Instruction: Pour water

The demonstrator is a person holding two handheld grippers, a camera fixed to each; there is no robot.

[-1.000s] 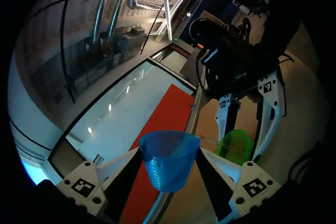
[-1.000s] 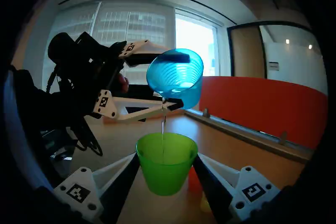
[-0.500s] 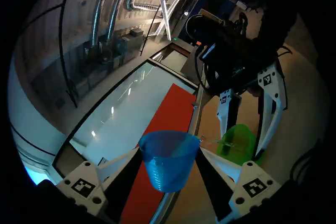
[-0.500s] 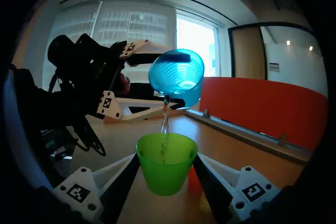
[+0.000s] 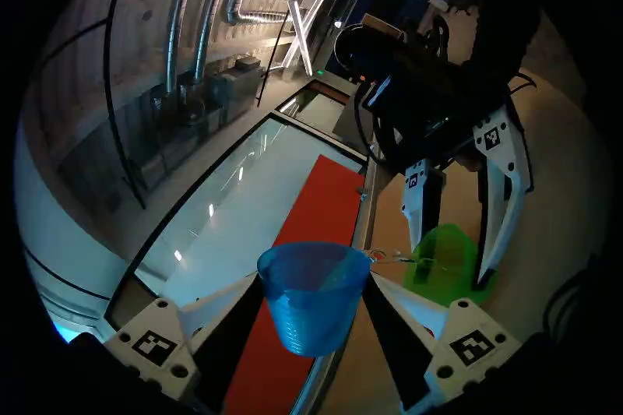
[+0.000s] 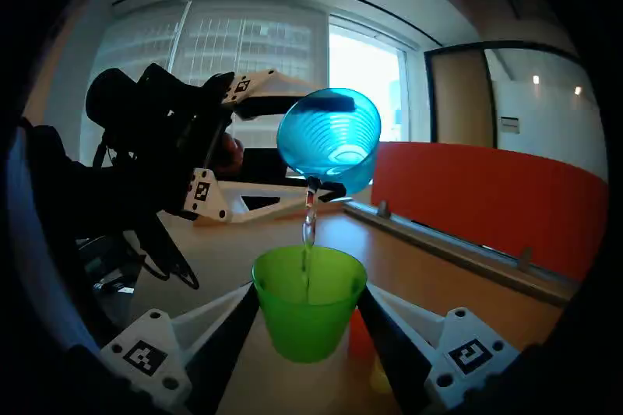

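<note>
Nearby, an orange partition (image 6: 498, 197) flanks blue cup (image 6: 329, 138) and green cup (image 6: 309, 314).

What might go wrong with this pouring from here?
The water stream falls through open air from the tilted blue cup into the green cup; if either one drifts sideways, water may land on the wooden table. The green cup, pinched only at its sides by the right gripper, might slip as it fills.

Office: long wooden worktop (image 6: 436, 259) with orange divider panel (image 6: 498, 197) right of the right tool (image 6: 307, 294), big windows (image 6: 257, 41) ahead, exposed ceiling pipes (image 5: 187, 26), strip light (image 5: 300, 37).
</note>
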